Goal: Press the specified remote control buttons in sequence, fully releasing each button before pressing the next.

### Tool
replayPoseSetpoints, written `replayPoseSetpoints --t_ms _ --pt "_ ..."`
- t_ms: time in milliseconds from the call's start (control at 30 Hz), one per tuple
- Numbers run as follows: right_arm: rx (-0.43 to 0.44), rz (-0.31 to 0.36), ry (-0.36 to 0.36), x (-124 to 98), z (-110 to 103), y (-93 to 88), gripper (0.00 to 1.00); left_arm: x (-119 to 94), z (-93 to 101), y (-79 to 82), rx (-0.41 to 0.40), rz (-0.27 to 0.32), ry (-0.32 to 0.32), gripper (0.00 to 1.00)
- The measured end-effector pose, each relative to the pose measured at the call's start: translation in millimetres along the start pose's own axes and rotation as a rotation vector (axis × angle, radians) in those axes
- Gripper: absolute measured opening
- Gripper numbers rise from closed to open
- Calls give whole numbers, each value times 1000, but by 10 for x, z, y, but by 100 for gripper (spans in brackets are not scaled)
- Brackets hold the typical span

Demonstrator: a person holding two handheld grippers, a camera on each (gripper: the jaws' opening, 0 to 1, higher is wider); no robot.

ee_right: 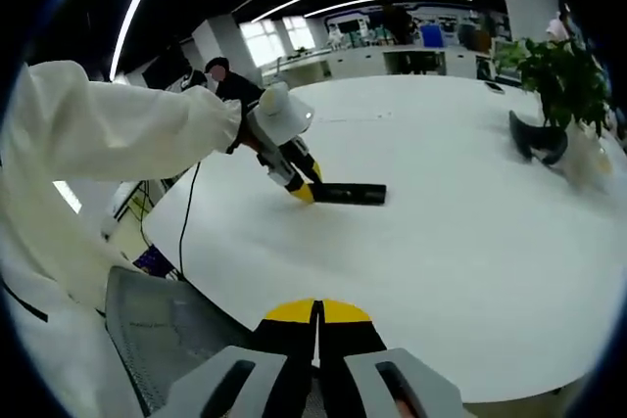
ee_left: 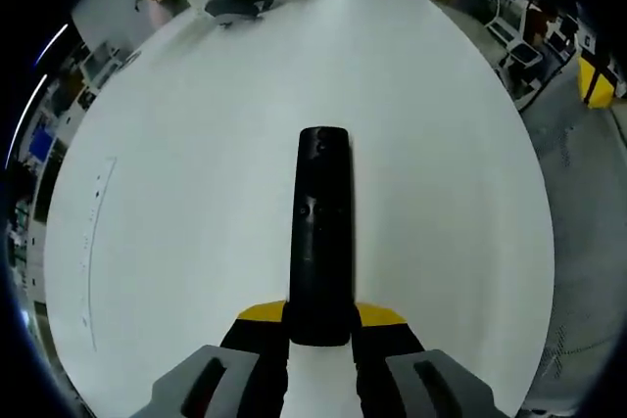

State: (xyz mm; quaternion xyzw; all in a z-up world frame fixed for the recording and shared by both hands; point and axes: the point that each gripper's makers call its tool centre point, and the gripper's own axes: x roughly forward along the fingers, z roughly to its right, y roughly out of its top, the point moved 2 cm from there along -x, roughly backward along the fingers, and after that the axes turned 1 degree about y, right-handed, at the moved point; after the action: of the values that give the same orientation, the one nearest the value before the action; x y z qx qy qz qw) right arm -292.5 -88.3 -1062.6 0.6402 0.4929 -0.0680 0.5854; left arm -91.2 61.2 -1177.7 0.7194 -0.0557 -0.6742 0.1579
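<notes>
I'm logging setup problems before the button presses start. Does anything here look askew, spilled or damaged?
Nothing stands out. The black remote lies flat on the white table, its near end held between the left tongs. The right tongs are shut with nothing in them. The potted plant stands upright.

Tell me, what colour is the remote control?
Black. The remote control shows best in the left gripper view, lying on the white table.
</notes>
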Motion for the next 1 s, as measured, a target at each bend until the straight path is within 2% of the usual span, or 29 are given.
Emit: replayPoseSetpoints --t_ms 433,1000 --pt "-30 14 -19 -68 -41 -13 0 -17 197 3 14 -4 -3 24" --pt "-58 32 -20 -148 -155 -42 0 -41 575 -11 14 10 -2 24"
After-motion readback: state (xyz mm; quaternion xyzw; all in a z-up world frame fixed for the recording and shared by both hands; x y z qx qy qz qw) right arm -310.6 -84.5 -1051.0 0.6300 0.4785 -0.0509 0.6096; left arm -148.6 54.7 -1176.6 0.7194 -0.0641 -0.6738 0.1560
